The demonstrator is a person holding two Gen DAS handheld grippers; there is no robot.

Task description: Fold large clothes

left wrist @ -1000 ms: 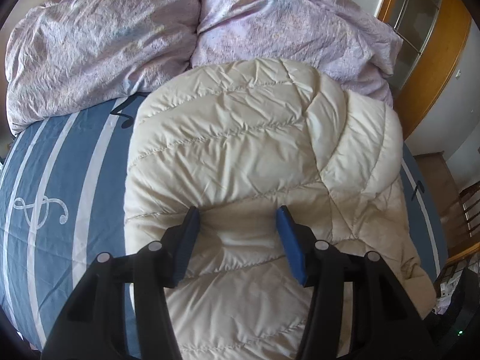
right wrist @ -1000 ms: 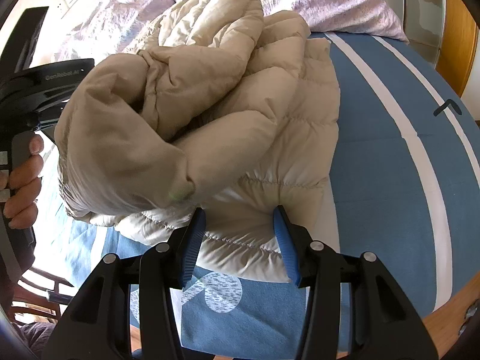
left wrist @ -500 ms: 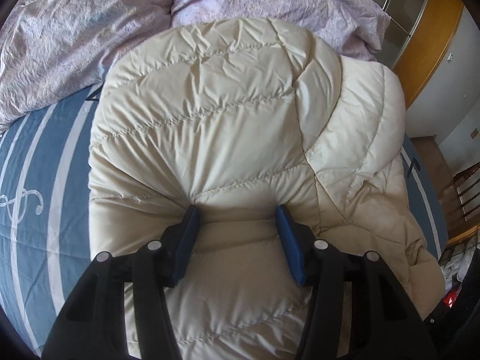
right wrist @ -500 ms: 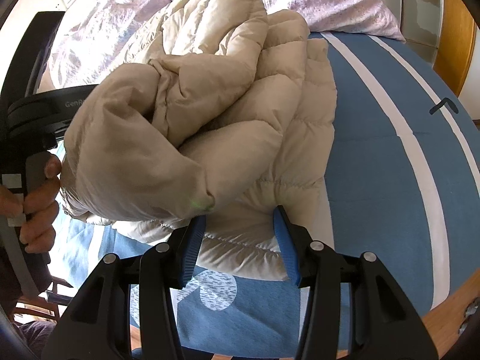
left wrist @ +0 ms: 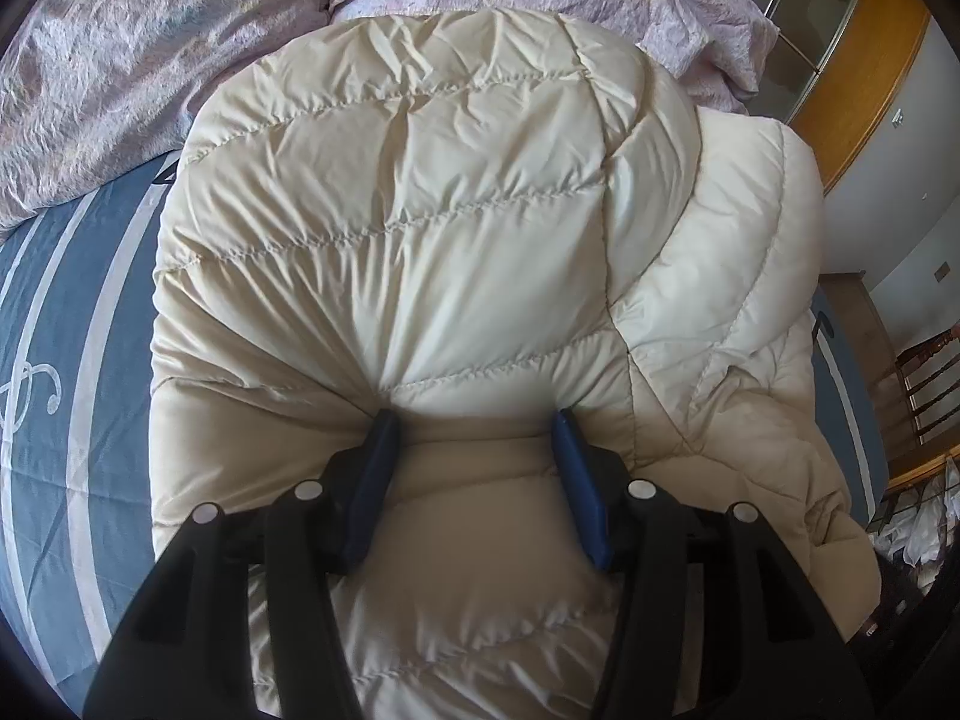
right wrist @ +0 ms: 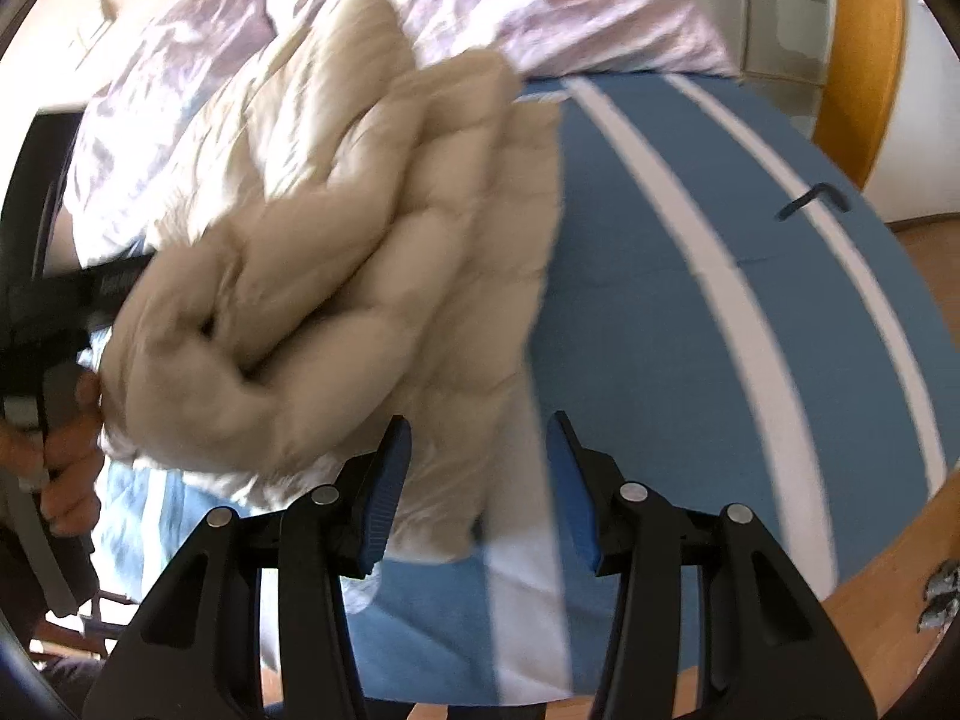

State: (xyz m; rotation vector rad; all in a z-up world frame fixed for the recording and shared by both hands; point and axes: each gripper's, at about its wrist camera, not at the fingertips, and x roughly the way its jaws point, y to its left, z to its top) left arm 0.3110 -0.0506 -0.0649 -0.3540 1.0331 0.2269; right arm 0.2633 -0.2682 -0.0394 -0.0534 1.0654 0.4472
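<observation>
A cream quilted puffer jacket (left wrist: 450,210) lies bunched on the bed and fills the left wrist view. My left gripper (left wrist: 473,420) is shut on a thick fold of it, and creases fan out from the blue pads (left wrist: 378,468). In the right wrist view the picture is blurred by motion. There the jacket (right wrist: 360,276) is heaped at the left, lifted at its near-left end, where a person's hand (right wrist: 66,468) holds the left tool. My right gripper (right wrist: 480,432) is open over the jacket's lower right hem, with its pads not pressing on it.
The bed has a blue sheet with white stripes (right wrist: 690,330). A crumpled lilac duvet (left wrist: 120,60) lies along the far side. A wooden wardrobe (left wrist: 852,72) stands at the far right, with a chair (left wrist: 930,384) beside the bed. Wooden floor (right wrist: 888,612) shows past the near right corner.
The left gripper has sunk closer to the bed with the fold in its jaws. The right gripper has slid to the right, so the jacket now sits further left in its view.
</observation>
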